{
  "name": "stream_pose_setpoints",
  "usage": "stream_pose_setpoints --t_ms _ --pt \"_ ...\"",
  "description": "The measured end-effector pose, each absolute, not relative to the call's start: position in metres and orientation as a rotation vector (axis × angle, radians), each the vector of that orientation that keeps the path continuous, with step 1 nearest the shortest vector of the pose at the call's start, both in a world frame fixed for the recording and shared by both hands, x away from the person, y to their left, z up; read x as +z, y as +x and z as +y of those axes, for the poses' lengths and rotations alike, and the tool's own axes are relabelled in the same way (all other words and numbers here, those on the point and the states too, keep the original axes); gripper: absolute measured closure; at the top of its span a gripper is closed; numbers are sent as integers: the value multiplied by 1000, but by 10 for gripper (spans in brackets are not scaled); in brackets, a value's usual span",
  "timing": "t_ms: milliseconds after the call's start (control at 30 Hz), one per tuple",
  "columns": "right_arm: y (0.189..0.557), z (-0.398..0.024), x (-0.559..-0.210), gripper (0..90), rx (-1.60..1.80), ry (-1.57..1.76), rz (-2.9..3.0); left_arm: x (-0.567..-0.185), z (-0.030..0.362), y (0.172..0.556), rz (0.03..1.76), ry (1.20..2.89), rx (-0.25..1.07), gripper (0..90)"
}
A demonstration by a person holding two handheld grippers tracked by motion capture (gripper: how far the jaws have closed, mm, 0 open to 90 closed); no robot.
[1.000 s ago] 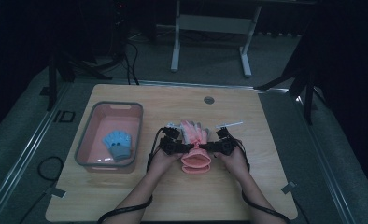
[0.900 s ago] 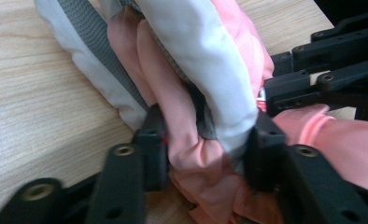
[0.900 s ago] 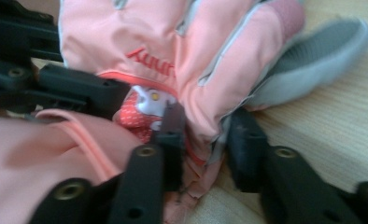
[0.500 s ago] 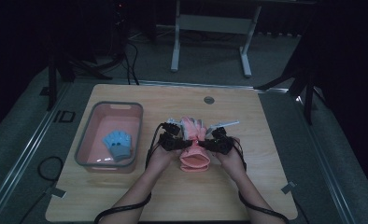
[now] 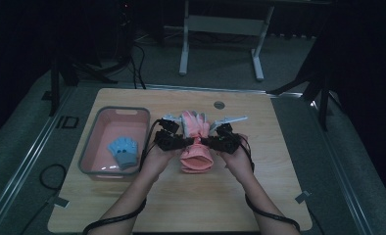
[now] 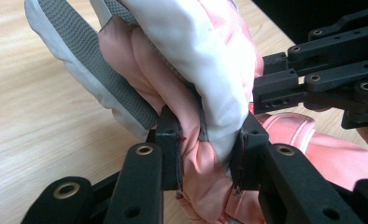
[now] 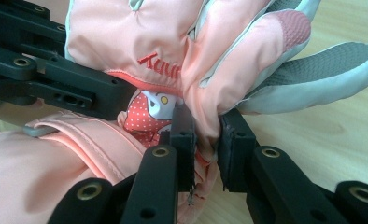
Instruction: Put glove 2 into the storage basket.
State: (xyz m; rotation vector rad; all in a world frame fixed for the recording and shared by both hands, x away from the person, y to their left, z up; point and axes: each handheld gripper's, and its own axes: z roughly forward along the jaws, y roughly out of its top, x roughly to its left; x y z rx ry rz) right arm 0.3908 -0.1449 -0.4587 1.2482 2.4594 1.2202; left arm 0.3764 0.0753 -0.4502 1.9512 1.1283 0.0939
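- I have the pink glove (image 5: 196, 144) pinched from both sides over the middle of the wooden table (image 5: 279, 191), its wide cuff sagging toward me and its fingers pointing away.
- My left gripper (image 5: 183, 142) is clamped on the glove near the wrist; in the left gripper view its jaws stand narrow, with bunched pink and white fabric squeezed between the pads (image 6: 169, 140). They have just been closing, and the cloth is between them.
- My right gripper (image 5: 206, 142) bites the opposite edge; in the right gripper view a fold of pink fabric is nipped tight between its pads (image 7: 184, 140). These jaws have also just been closing on the cloth.
- The two grippers face each other nearly tip to tip, with the glove's narrow waist between them.
- Done so far, as I judge it: the glove is grasped securely by both tools and looks lifted clear at its middle, though I cannot tell whether the cuff touches the table.
- A blue glove (image 5: 123, 151) already lies inside the grey bin (image 5: 94, 142) at my left.
- Left to do, I reckon: carry the pink glove across to that bin and release it there. The bin is well apart from the grip, so the whole transfer is ahead.
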Motion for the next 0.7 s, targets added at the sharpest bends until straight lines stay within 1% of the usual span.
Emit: stream_pose_setpoints --t_ms 100,133,233,300,333,700 --pt "391 -139 -451 778 1222 1232 2462 -447 78 376 1128 1948 101 695" --pt "391 -133 -444 778 1228 1215 2464 -436 88 374 1129 1944 118 695" --pt "391 -124 -436 778 1240 1196 2464 -428 97 372 1132 1938 128 695" --pt "391 -121 -433 778 1246 1191 2463 -428 97 372 1132 1938 128 695" --pt "392 -114 -428 777 1255 1180 2467 -420 107 370 1142 1929 147 695" --pt "395 -72 -413 777 1262 1118 2499 -406 147 363 1189 1907 180 695"
